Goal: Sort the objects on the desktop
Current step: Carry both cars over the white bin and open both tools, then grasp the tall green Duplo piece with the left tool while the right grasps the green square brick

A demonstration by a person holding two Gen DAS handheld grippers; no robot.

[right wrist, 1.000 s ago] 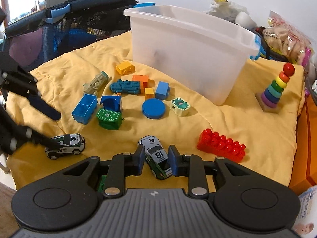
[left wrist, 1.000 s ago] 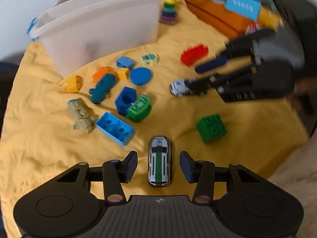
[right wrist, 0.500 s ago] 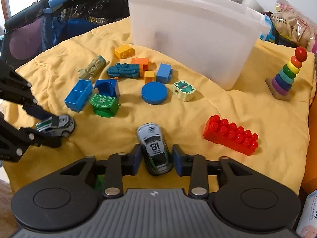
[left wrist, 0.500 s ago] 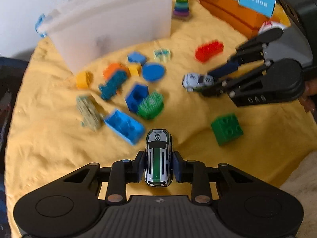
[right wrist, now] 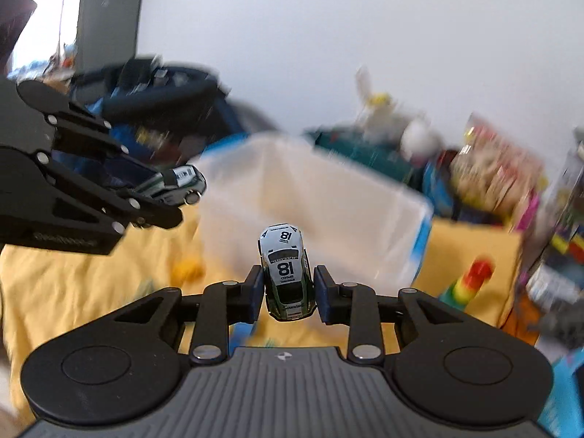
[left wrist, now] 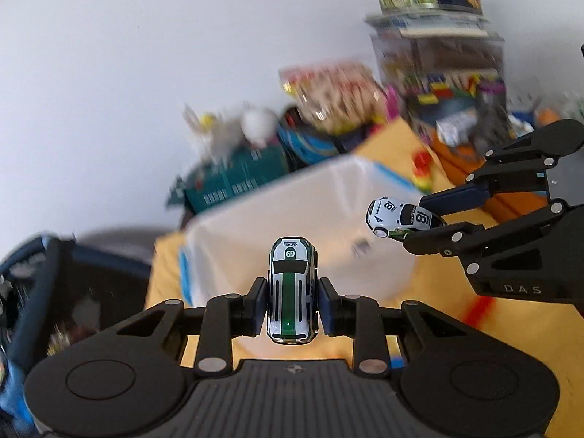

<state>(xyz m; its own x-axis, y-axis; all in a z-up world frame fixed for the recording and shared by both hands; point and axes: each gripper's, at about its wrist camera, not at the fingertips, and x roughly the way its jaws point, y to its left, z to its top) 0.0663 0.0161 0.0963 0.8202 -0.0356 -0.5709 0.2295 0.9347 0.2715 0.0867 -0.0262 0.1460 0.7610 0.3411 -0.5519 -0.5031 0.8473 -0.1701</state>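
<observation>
The left gripper (left wrist: 291,304) sits at the bottom centre of its own view, its two blue-padded fingers (left wrist: 258,304) drawn in close and clamped on the sides of car 69 (left wrist: 292,292), a white toy car with a green stripe. The car stands nose up between the pads, clear of the cloth, with the number on its roof facing the camera.

The right gripper (right wrist: 288,297) is in the same pose in its view: narrow gap, pads pressed on the flanks of car 18 (right wrist: 286,273), a white and green racer, also held in the air with its nose pointing away.

Each tool shows in the other's view. In the left view the right gripper (left wrist: 423,219) reaches in from the right edge with car 18 (left wrist: 399,217) sticking out of its tips toward the left. In the right view the left gripper (right wrist: 160,189) comes in from the left edge with car 69 (right wrist: 179,184) at its tips.

Behind both cars, in the middle of each frame, stands the white bin (left wrist: 303,226), blurred, on the yellow cloth (left wrist: 456,314). Both cars hang in front of it, near its rim.

At the lower right of the right view a rainbow ring stack (right wrist: 471,284) stands on the cloth. Further back, against the white wall (left wrist: 146,73), the clutter is too smeared to tell apart.
</observation>
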